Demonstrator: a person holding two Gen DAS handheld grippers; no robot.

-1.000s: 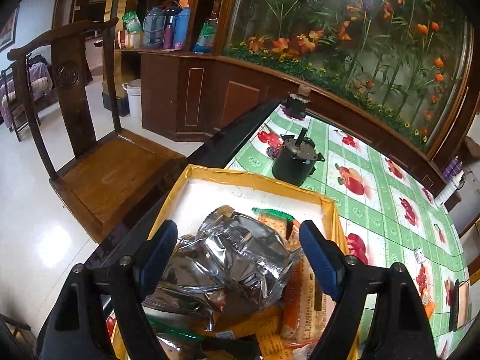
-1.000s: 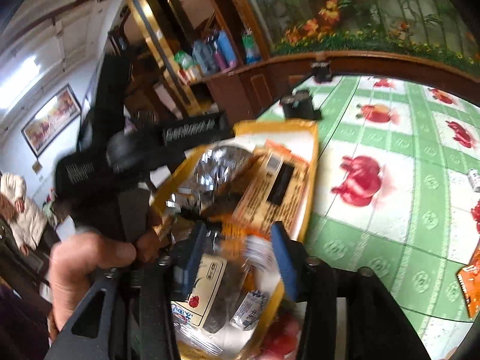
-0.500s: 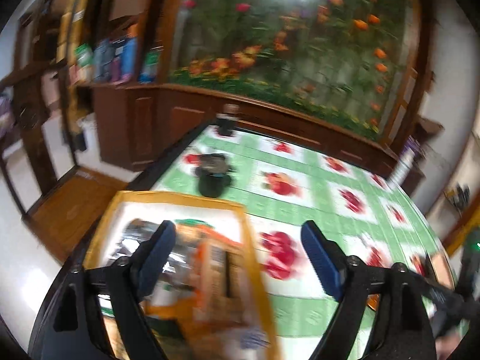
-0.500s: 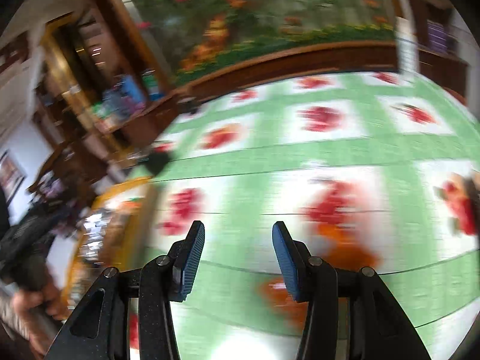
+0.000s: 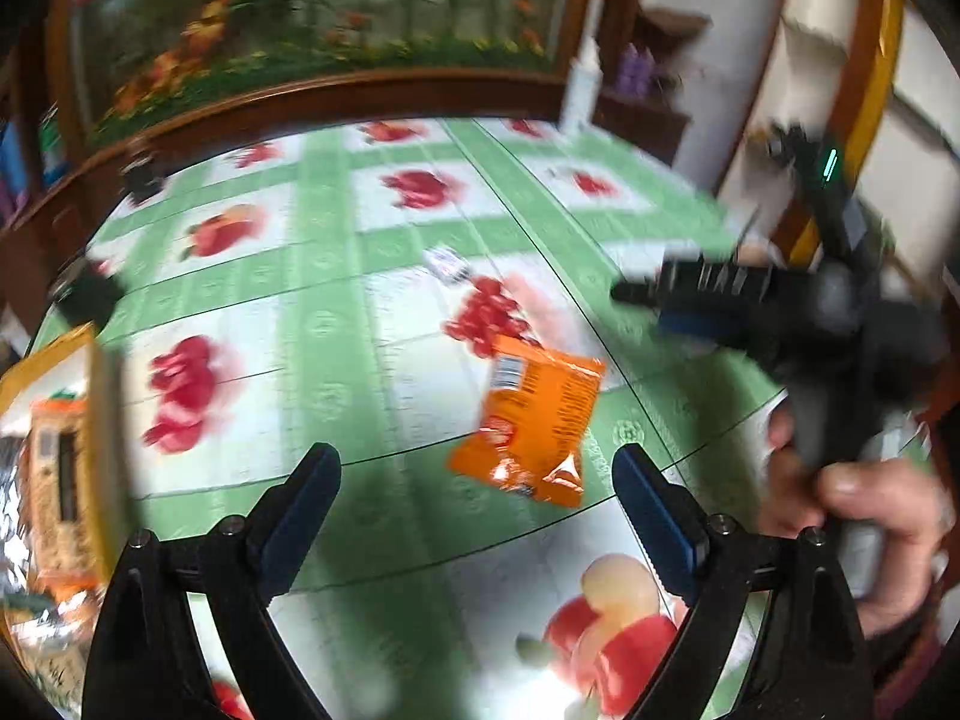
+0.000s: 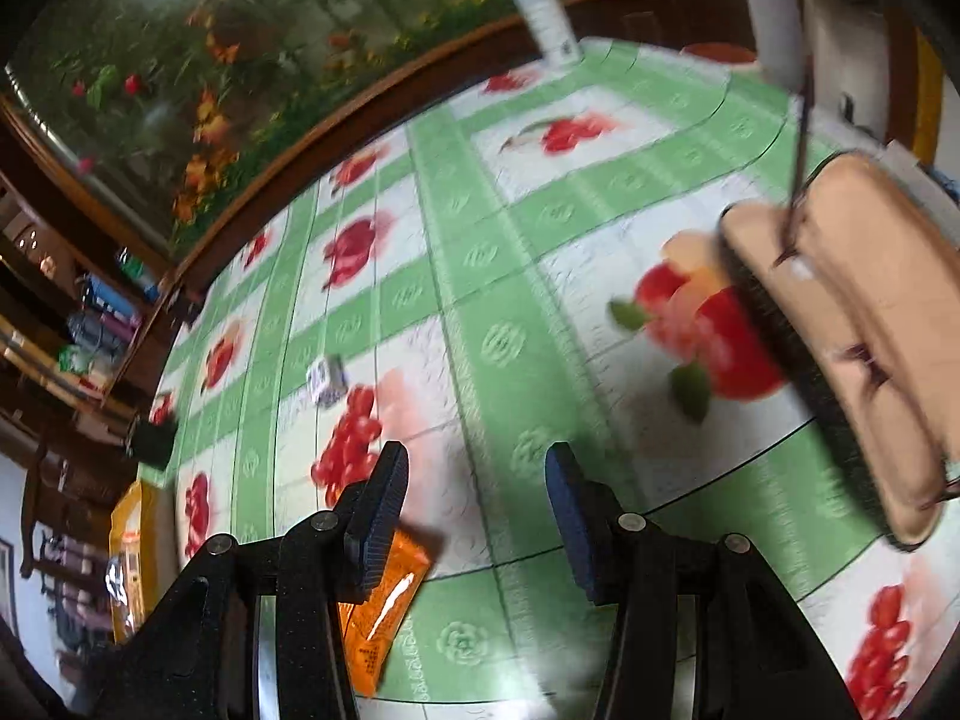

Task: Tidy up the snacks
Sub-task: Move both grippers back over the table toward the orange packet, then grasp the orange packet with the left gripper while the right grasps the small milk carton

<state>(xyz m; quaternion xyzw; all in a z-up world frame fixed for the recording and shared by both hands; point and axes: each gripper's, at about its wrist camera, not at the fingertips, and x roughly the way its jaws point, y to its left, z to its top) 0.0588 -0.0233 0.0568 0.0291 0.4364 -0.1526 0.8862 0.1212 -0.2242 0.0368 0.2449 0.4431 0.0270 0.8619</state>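
An orange snack packet [image 5: 534, 420] lies flat on the green fruit-print tablecloth [image 5: 336, 312]. My left gripper [image 5: 480, 504] hovers just short of it, jaws wide open and empty. In the right wrist view the same orange packet [image 6: 384, 600] shows low on the left, partly under the left finger [image 6: 384, 510]. My right gripper [image 6: 477, 510] is open over bare cloth with nothing between its pads. A small white wrapped sweet [image 5: 447, 264] [image 6: 327, 381] lies farther back. The yellow box [image 5: 102, 420] [image 6: 129, 540] of snacks sits at the table's left edge.
A person's hand [image 5: 858, 510] holds the right gripper's handle at the right of the left wrist view. A beige pouch [image 6: 840, 330] lies near the table's right edge. A white bottle [image 6: 540, 0] stands at the far rim. A dark object [image 5: 90, 294] sits beyond the box.
Both grippers have swung right, from above the yellow box out over the tablecloth. The snacks that lay between their jaws are left behind in the box. The orange packet has come into view.
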